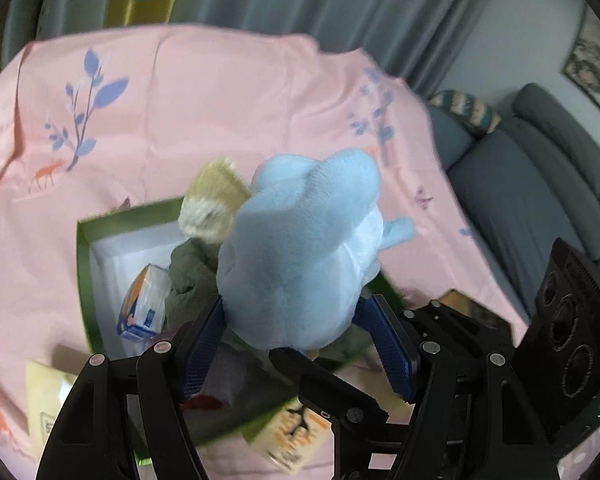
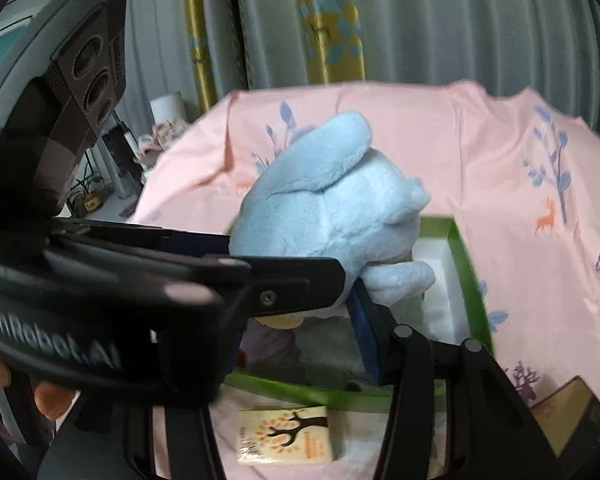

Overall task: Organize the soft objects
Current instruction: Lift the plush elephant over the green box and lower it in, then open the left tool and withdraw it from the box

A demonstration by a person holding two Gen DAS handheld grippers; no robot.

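Two grippers clamp one blue plush (image 1: 300, 248) over the green box (image 1: 85, 264): the left gripper (image 1: 296, 320) pinches its base between blue pads, partly spread, and the right gripper (image 2: 300, 300) grips it from the side. Inside the box lie a tissue pack (image 1: 144, 308) and olive cloth (image 1: 188, 276), on a pink sheet (image 1: 180, 100).

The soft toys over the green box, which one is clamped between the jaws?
The pale blue plush toy, squeezed from both sides above the green box. The cream furry toy sits behind it, ungripped.
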